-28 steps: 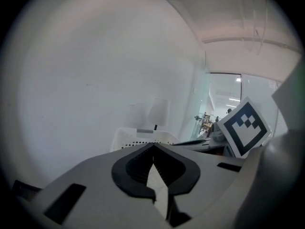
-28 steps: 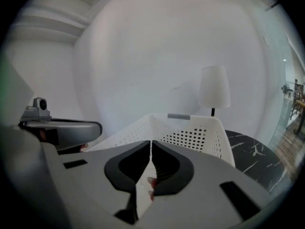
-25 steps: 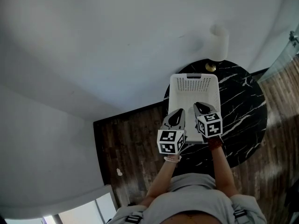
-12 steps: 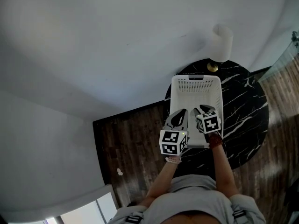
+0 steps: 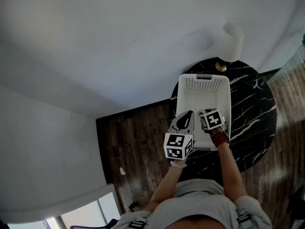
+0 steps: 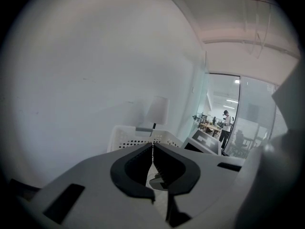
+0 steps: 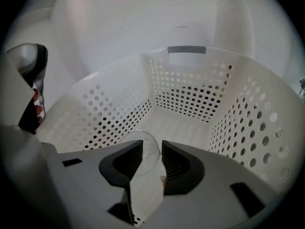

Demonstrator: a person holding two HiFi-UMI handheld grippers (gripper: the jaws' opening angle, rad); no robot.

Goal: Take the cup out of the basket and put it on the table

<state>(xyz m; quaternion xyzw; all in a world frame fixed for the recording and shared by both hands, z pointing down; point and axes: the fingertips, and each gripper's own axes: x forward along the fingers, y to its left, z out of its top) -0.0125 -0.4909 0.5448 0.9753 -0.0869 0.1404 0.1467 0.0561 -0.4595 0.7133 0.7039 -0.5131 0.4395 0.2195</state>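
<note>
A clear cup (image 7: 139, 143) lies on its side on the floor of the white perforated basket (image 7: 190, 89), near its front. My right gripper (image 7: 151, 151) points steeply down into the basket (image 5: 205, 78). Its jaws have just been opening and now stand open, with the cup's rim between them; I cannot see the pads pressing on it. In the head view the right gripper (image 5: 206, 113) is over the basket's near end. My left gripper (image 6: 152, 146) is shut and empty, held nearly level; in the head view the left gripper (image 5: 186, 117) hangs by the basket's near left corner.
The basket stands on a round black marble table (image 5: 257, 109). A white lamp (image 5: 232, 42) on a brass base (image 5: 220, 67) stands at the table's far edge, behind the basket (image 6: 128, 137). Dark wood floor lies to the left, with a white wall beyond.
My right gripper has sunk and tipped down into the basket's near end. The left gripper has kept still.
</note>
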